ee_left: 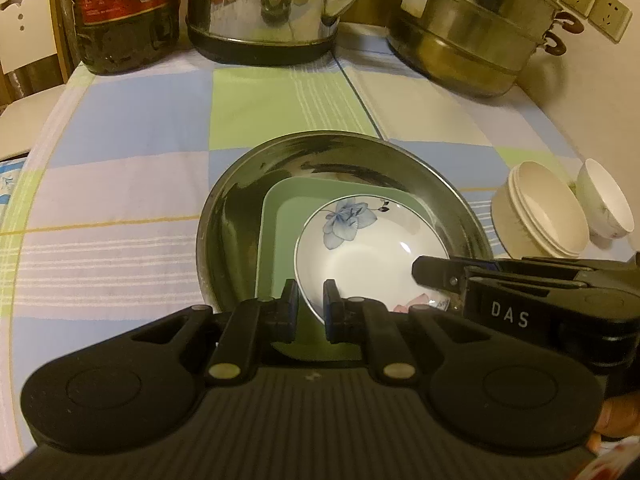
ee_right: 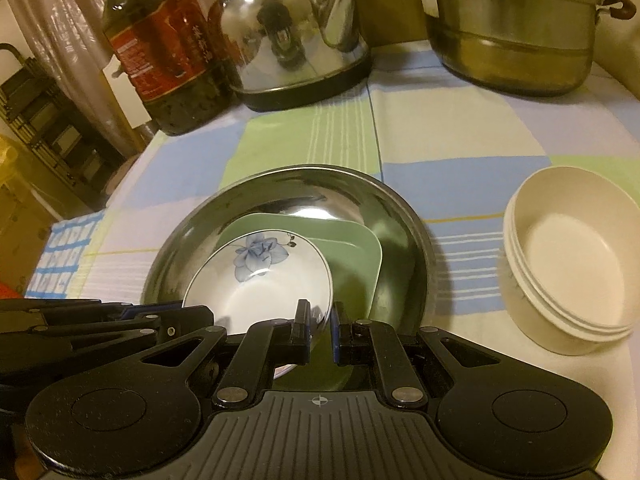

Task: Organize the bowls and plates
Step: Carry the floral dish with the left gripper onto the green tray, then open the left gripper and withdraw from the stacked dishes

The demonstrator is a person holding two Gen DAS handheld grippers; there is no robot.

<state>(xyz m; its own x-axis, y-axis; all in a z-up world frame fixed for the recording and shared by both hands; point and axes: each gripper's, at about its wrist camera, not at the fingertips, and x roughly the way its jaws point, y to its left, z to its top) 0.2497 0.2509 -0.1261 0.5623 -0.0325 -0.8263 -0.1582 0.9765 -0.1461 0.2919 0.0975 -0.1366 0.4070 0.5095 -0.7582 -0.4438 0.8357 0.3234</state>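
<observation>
A white floral bowl (ee_left: 360, 248) lies in a green square plate (ee_left: 280, 240), which lies in a steel basin (ee_left: 248, 184). My left gripper (ee_left: 311, 300) is shut on the bowl's near left rim. My right gripper (ee_right: 322, 326) is shut on the bowl's near right rim (ee_right: 326, 280); it shows in the left wrist view (ee_left: 436, 276) too. The same bowl (ee_right: 256, 276), green plate (ee_right: 356, 256) and basin (ee_right: 400, 216) show in the right wrist view.
Stacked cream bowls (ee_right: 572, 264) stand right of the basin, with a small white bowl (ee_left: 606, 204) beyond them. A dark bottle (ee_right: 168, 52), a steel kettle (ee_right: 296, 36) and a steamer pot (ee_right: 512, 28) line the back of the checked tablecloth (ee_left: 120, 160).
</observation>
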